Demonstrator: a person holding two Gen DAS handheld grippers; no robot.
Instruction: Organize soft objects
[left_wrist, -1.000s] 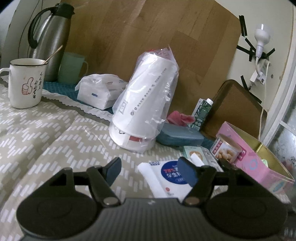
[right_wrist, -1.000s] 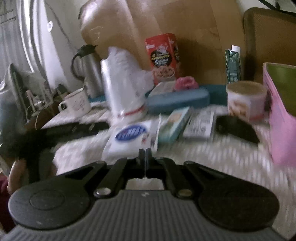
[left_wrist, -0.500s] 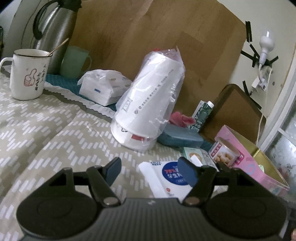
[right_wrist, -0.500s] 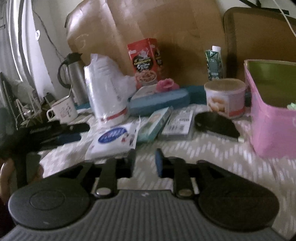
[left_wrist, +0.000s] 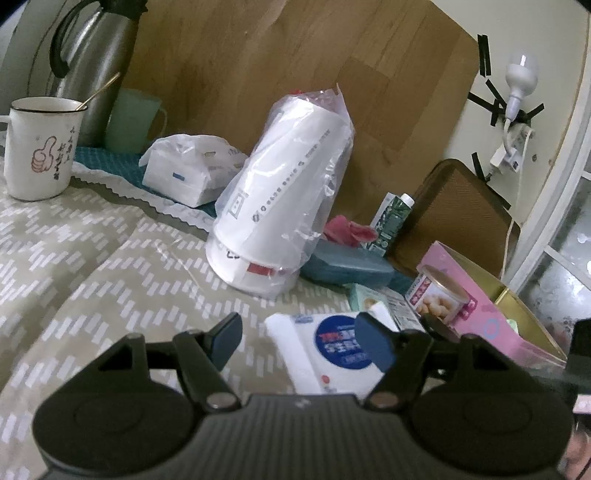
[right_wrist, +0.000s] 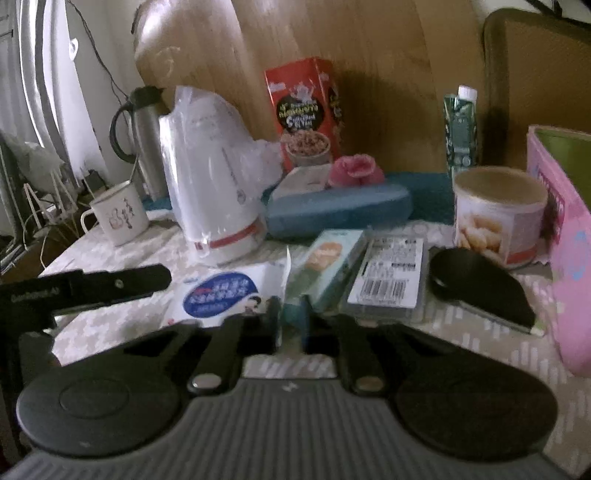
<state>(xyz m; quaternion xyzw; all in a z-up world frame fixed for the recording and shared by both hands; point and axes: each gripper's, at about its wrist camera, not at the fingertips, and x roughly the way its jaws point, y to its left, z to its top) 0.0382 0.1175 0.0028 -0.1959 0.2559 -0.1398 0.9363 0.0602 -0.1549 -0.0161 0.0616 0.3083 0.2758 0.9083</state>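
A flat white tissue pack with a blue round label (left_wrist: 332, 354) lies on the patterned cloth just ahead of my left gripper (left_wrist: 299, 339), which is open and empty, its right finger over the pack's edge. The pack also shows in the right wrist view (right_wrist: 225, 291). My right gripper (right_wrist: 290, 321) is slightly open, empty, with a narrow gap, above the cloth near the pack and a small teal box (right_wrist: 328, 266). A second white tissue pack (left_wrist: 188, 170) lies at the back left. A pink soft cloth (left_wrist: 349, 230) rests on a blue case (left_wrist: 347, 267).
A bagged stack of white cups (left_wrist: 280, 206) stands mid-table. A mug (left_wrist: 37, 147), thermos (left_wrist: 92, 66) and green cup (left_wrist: 133, 122) stand at the left. A tin can (right_wrist: 498, 214), pink box (right_wrist: 565, 236), black pouch (right_wrist: 480, 288), barcoded pack (right_wrist: 391, 280), cereal box (right_wrist: 306, 114) and carton (right_wrist: 460, 133) stand at the right.
My right gripper has gone from shut to slightly open and moved closer to the table items. My left gripper stayed open and shifted slightly forward.
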